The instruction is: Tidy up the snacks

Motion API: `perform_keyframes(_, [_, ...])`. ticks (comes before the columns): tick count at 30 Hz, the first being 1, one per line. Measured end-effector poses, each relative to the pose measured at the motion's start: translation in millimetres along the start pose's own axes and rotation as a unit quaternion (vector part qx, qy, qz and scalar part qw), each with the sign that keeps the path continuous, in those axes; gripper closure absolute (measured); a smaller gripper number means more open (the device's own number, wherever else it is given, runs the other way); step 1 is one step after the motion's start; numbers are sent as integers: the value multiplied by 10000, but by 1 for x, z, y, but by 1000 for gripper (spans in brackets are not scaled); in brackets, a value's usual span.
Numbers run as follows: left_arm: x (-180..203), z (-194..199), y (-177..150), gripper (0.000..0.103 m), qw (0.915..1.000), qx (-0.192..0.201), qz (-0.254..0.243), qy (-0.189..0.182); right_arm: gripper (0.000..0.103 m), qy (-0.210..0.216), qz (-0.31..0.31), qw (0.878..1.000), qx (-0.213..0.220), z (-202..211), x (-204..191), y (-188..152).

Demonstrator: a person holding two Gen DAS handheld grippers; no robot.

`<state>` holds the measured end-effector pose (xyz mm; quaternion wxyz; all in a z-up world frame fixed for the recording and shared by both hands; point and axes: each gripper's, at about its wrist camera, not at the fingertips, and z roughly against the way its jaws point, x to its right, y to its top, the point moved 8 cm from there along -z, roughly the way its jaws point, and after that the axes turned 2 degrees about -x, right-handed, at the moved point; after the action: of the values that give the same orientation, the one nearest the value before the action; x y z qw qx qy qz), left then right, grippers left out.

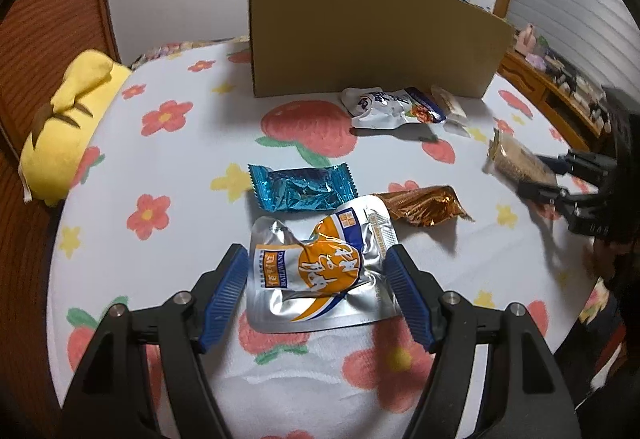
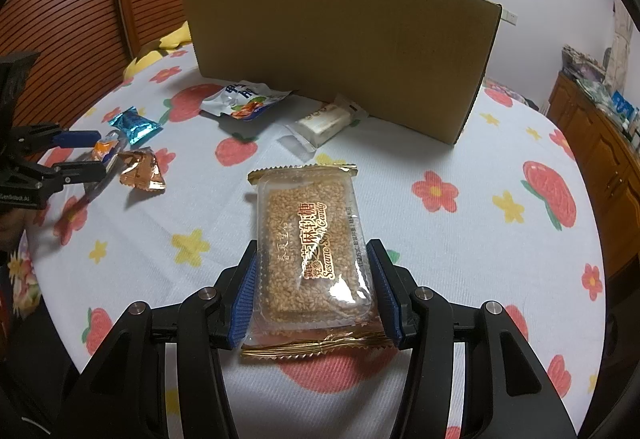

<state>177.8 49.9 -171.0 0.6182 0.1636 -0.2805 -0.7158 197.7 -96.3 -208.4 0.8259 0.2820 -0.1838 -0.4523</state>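
Tall brown cardboard box [image 2: 340,55] stands at back of the floral tablecloth [image 2: 460,167]; can't see inside, so progress unclear, and six snacks are outside it. Right gripper [image 2: 316,289] clamps clear-wrapped sesame candy bar [image 2: 312,239], pads pressing both sides. Left gripper [image 1: 318,289] spread wide, silver-orange foil pouch [image 1: 320,267] lying betw. fingers, apparently loose. Blue, copper, white packs left.
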Motion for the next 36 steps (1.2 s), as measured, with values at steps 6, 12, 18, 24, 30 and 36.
perform_keyframes(6, [3,-1,2,32,9999,-43,111,-81,50,0,1,10000,0,0,0,0])
perform_keyframes(12, [11,-2,3,31,9999,-94,78,-112,50,1,2,10000,1,0,0,0])
perform_keyframes(18, [22,-12,-1,15,9994,-215,-258,106,50,0,2,10000,0,0,0,0])
perform_keyframes(24, [28,-17,-1,10,9984,-153,-473,274,50,6,2,10000,2,0,0,0])
perform_keyframes(30, [24,-14,0,21,9986,-83,-444,267,50,5,2,10000,3,0,0,0])
perform_keyframes(36, [23,-8,-4,23,9988,-85,-436,181,50,5,3,10000,2,0,0,-1])
